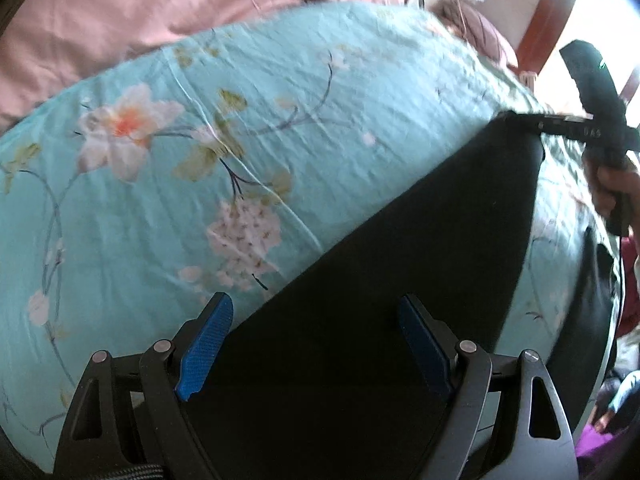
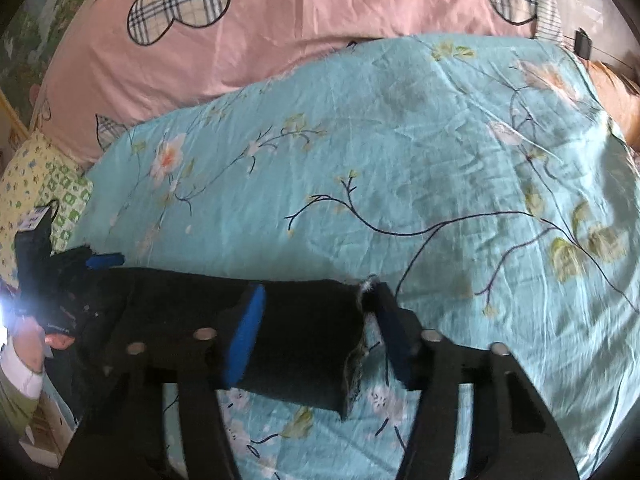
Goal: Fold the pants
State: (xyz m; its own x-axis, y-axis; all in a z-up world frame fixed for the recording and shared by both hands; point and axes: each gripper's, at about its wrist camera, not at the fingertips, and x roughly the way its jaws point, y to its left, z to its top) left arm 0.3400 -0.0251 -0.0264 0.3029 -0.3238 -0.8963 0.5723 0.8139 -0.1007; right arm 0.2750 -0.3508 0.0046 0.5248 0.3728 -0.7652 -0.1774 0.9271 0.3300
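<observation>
The black pants (image 1: 400,264) lie flat on the turquoise floral bedspread (image 1: 280,128), running from my left gripper toward the far right. My left gripper (image 1: 316,340) is open, its blue pads (image 1: 206,344) either side of the near end of the pants. My right gripper shows in the left wrist view (image 1: 516,118) at the far end of the pants. In the right wrist view the right gripper (image 2: 320,340) is open, its blue pads (image 2: 246,336) straddling the end of the pants (image 2: 304,340). The left gripper (image 2: 92,264) sits at the far left end there.
A pink quilt with plaid heart patches (image 2: 280,28) lies behind the bedspread (image 2: 440,160). A yellow-green patterned pillow (image 2: 36,184) is at the left. A wooden bed frame (image 1: 548,12) stands at the back right.
</observation>
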